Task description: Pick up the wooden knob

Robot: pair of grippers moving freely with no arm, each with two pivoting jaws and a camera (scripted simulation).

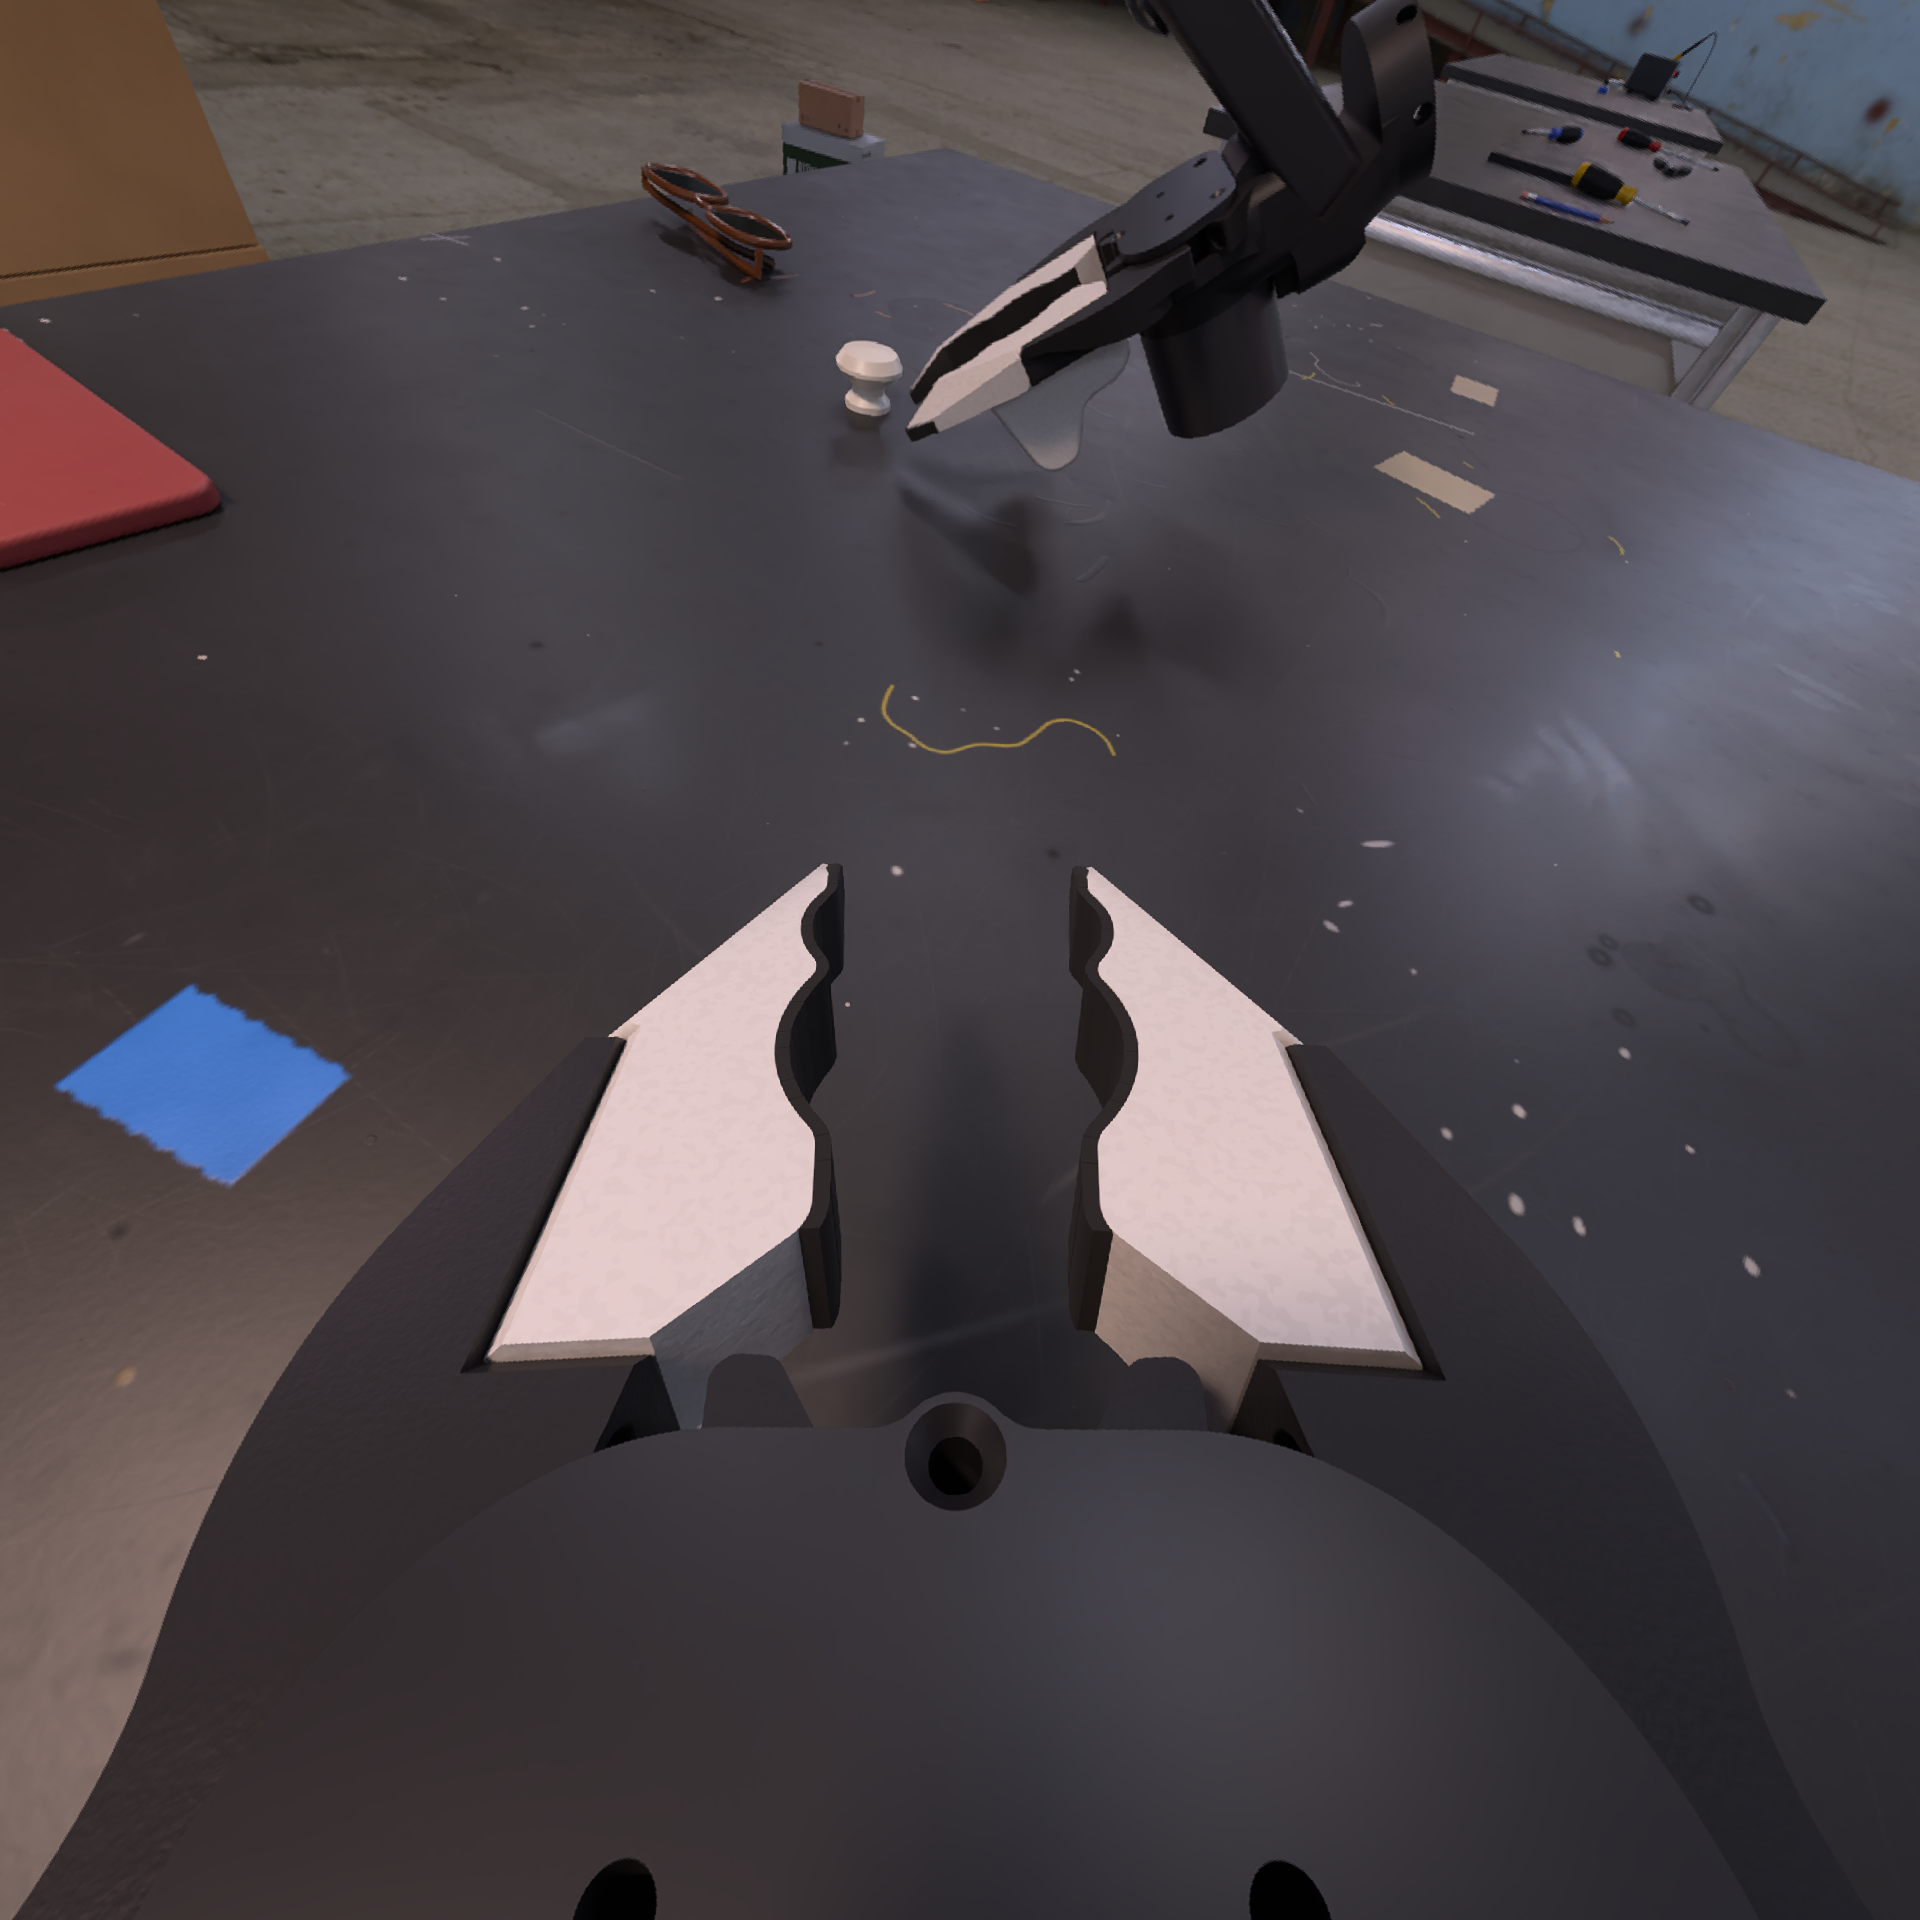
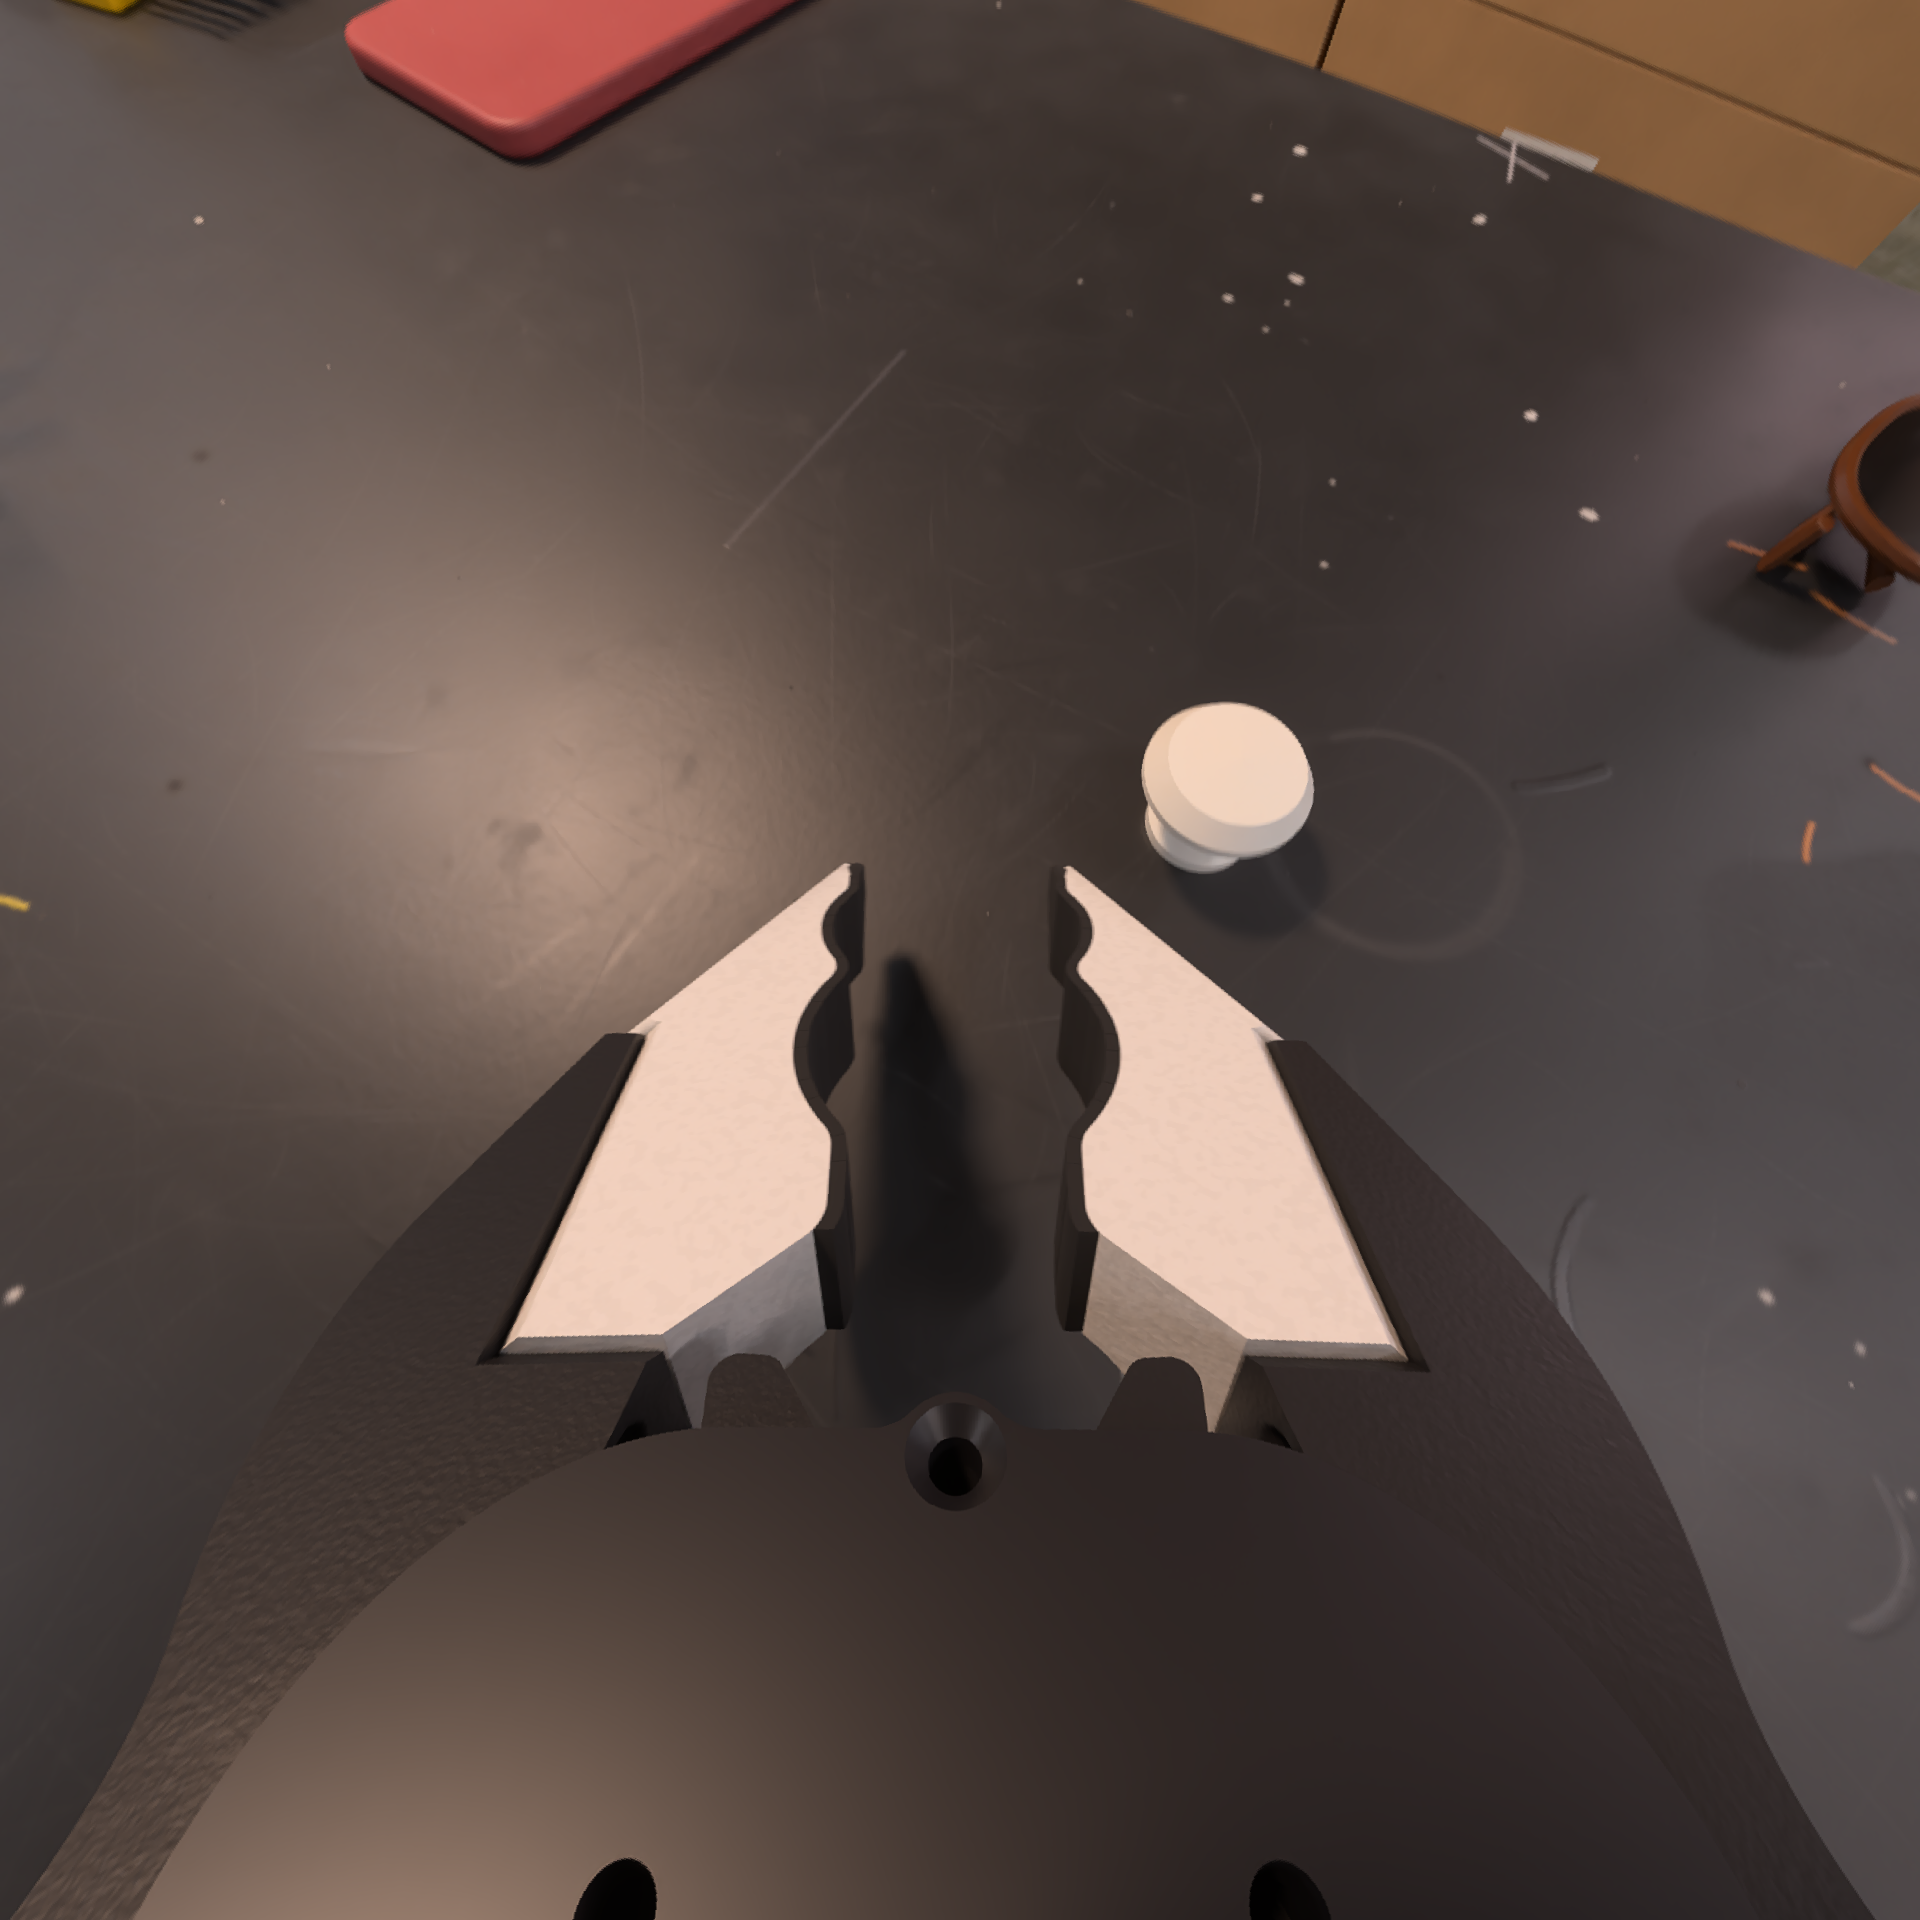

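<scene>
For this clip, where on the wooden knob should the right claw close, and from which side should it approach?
Probably the narrow neck under the wide round cap of the wooden knob, which stands upright on its small foot on the dark table. The right claw is open, empty and just short of the knob, which sits off to its right. It should shift right and come in low from the side, so the overhanging cap rests above the fingers.

The left gripper (image 1: 956, 873) is held low and level, its two fingers parted with nothing between them. The right gripper (image 2: 956, 873) is tilted downward, tips near the surface, its fingers likewise parted and empty.
</scene>
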